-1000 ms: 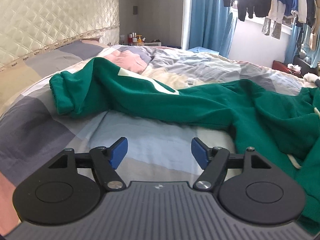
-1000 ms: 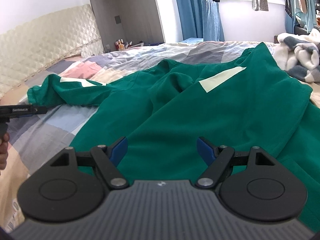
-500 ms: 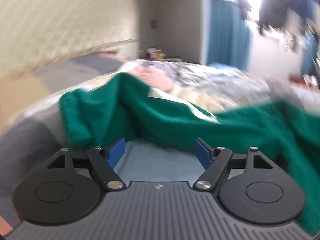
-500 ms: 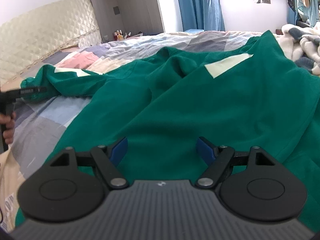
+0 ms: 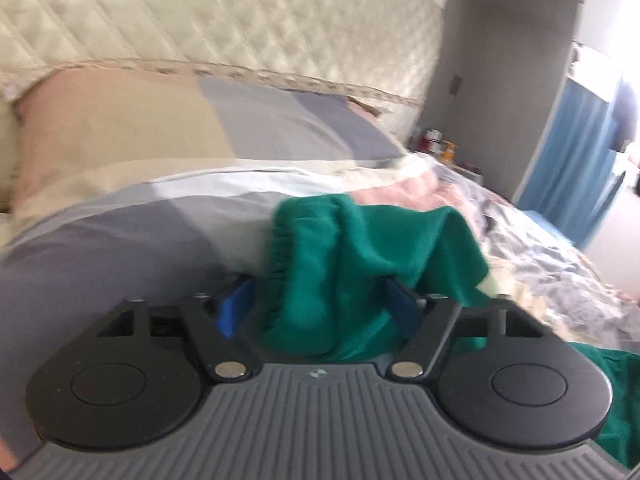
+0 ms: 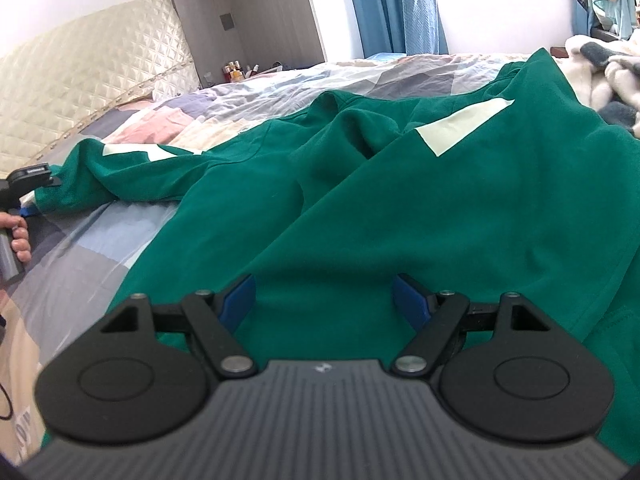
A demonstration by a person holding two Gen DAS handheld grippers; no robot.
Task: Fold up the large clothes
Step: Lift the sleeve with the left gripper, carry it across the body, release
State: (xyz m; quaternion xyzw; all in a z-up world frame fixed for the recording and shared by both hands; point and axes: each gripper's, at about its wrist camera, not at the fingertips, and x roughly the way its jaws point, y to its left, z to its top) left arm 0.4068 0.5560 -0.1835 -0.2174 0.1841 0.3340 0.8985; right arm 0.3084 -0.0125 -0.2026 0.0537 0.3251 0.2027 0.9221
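Since a second ago my left hand-held gripper (image 5: 318, 300) has swept across the bed to the cuff end of the green sweatshirt's sleeve (image 5: 320, 264), which then lay well ahead of it, and the view has rolled so the headboard (image 5: 224, 16) now slants across the frame. Its jaws are closing with the bunched sleeve between them; the blue pads (image 5: 234, 306) do not look pressed on the cloth yet, though blur makes that hard to judge, and the right pad is half buried in fabric. My right hand-held gripper (image 6: 322, 300) has barely shifted: it hangs with jaws wide over the lower body of the green sweatshirt (image 6: 400, 208), nothing between them.

From the sleeve outward, the ribbed cuff faces the pillow end of the bed, and the rest of the sleeve runs off behind the gripper body, so I lose it there. In the right wrist view the sweatshirt lies spread over the patchwork quilt (image 6: 100, 248), rumpled at the middle, with two pale patches on it; its far edge is cut off by the frame. Left of the sleeve, at the frame's edge, I see my own left hand (image 6: 18, 236) on the gripper handle, only partly in view. Beyond the sweatshirt are small bottles (image 6: 236, 72) by the wall, too small to read, blue curtains (image 6: 376, 4), and a fluffy white-and-grey heap (image 6: 600, 68) beside the sweatshirt's far shoulder.
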